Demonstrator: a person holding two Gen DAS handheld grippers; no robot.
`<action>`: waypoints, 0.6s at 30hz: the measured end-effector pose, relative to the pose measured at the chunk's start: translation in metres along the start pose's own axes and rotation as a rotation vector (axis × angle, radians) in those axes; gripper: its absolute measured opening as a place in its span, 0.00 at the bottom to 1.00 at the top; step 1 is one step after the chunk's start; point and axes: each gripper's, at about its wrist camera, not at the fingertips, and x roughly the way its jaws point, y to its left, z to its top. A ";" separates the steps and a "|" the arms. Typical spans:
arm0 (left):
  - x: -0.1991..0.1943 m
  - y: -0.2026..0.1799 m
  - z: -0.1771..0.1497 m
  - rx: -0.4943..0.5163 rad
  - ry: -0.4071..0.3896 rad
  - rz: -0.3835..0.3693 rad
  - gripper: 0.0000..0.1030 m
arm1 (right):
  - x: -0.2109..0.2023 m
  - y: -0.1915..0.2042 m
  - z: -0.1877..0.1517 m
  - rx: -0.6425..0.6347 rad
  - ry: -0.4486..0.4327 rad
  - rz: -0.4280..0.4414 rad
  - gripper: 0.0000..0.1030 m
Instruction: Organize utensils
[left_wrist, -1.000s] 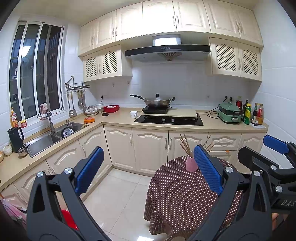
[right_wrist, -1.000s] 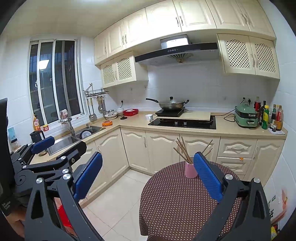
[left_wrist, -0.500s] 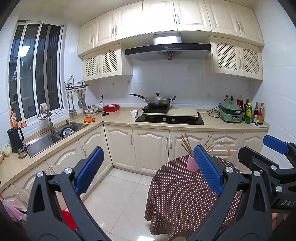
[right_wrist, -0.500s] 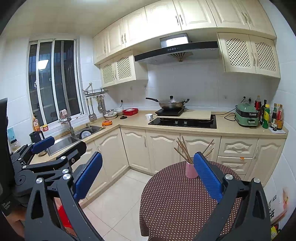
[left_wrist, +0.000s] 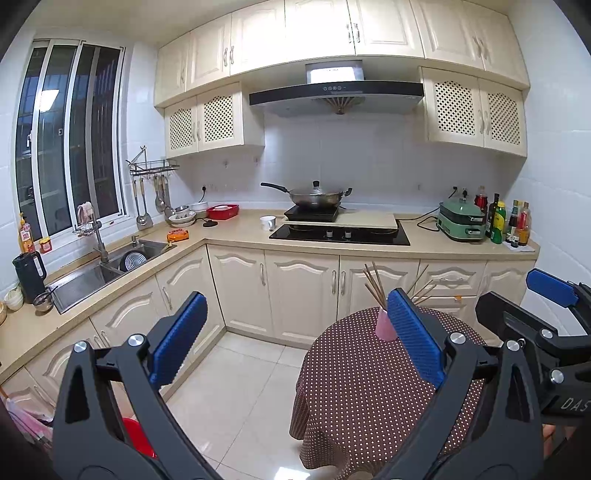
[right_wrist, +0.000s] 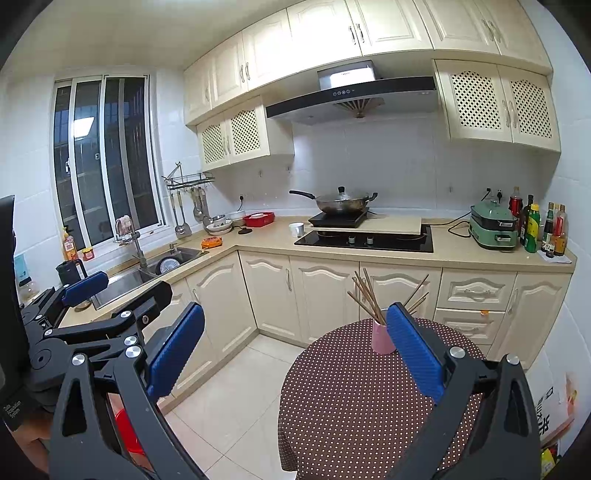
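A pink cup (left_wrist: 384, 326) (right_wrist: 382, 338) stands at the far side of a round table with a brown dotted cloth (left_wrist: 362, 384) (right_wrist: 351, 398). Several wooden chopsticks (left_wrist: 375, 284) (right_wrist: 365, 297) stick out of the cup, fanned to both sides. My left gripper (left_wrist: 295, 332) is open and empty, held well short of the cup, over the floor and the table's left edge. My right gripper (right_wrist: 295, 332) is also open and empty, at a similar distance. Each gripper shows at the edge of the other's view.
An L-shaped counter (left_wrist: 229, 236) runs behind the table, with a sink (left_wrist: 103, 266) on the left, a hob with a wok (left_wrist: 317, 195), a green cooker (left_wrist: 461, 219) and bottles (left_wrist: 509, 221). Hanging utensils (left_wrist: 147, 199) are by the window. A red bucket (right_wrist: 127, 432) sits on the tiled floor.
Both views have shifted only slightly; the table and cup sit a touch further right in the left wrist view. Both grippers stay open and empty.
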 end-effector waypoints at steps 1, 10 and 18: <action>0.000 0.000 0.000 0.000 0.000 0.000 0.93 | 0.001 0.000 0.000 0.000 0.000 -0.001 0.92; 0.008 0.002 0.002 0.000 0.006 -0.002 0.93 | 0.006 0.003 -0.001 0.005 0.006 -0.008 0.92; 0.022 0.006 0.000 0.004 0.021 -0.008 0.93 | 0.016 0.007 -0.002 0.014 0.019 -0.024 0.92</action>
